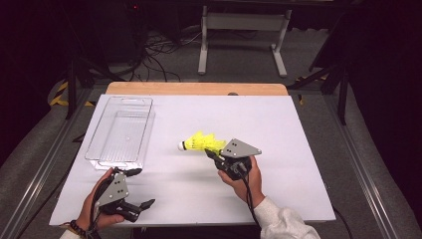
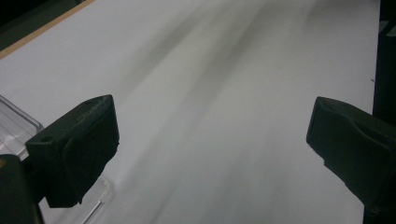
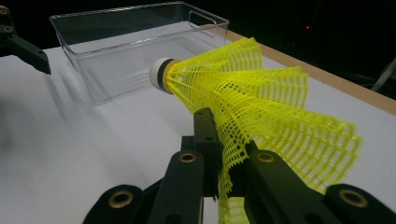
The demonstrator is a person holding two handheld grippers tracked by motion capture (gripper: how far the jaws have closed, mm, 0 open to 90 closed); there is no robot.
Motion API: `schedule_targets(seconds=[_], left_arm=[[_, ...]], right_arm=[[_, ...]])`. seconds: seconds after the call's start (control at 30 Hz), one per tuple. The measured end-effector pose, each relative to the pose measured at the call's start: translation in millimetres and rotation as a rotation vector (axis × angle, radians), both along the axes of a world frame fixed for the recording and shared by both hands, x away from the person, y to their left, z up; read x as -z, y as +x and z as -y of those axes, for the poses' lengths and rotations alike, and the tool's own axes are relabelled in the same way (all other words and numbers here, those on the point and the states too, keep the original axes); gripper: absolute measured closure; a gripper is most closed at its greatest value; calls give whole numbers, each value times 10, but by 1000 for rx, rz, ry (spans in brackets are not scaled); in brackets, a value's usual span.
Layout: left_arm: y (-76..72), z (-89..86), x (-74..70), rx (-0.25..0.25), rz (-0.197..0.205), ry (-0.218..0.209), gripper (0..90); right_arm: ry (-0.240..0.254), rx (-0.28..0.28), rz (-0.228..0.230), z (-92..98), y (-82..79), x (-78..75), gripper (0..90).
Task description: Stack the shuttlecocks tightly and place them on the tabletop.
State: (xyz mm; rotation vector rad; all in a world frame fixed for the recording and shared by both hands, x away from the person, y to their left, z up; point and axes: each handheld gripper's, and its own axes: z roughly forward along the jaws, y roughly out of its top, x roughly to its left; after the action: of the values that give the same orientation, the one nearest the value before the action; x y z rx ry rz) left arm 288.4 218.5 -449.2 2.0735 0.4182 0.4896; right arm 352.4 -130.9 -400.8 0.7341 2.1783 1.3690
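Yellow mesh of the shuttlecock (image 3: 261,107) is pinched between the closed right tongs (image 3: 224,154), its white cork aimed toward the clear bin (image 1: 121,130). Near the bin's front corner, the left tongs (image 1: 140,188) are held spread, empty, above the tabletop (image 1: 278,124).

White sleeve (image 1: 283,221), beaded wristband (image 1: 77,228)

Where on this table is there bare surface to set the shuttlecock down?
Bare white table lies right of the clear bin, across the far and right side. Also between the left tool and right tool. The bin is empty. Crowded: near-left corner and around the held shuttlecock.
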Motion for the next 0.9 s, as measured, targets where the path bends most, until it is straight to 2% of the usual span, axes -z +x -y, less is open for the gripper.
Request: schedule_targets(seconds=[0.9], left_arm=[[-4, -19, -7, 3, 2, -14, 30]], right_arm=[[24, -35, 25, -240, 88, -148, 876]])
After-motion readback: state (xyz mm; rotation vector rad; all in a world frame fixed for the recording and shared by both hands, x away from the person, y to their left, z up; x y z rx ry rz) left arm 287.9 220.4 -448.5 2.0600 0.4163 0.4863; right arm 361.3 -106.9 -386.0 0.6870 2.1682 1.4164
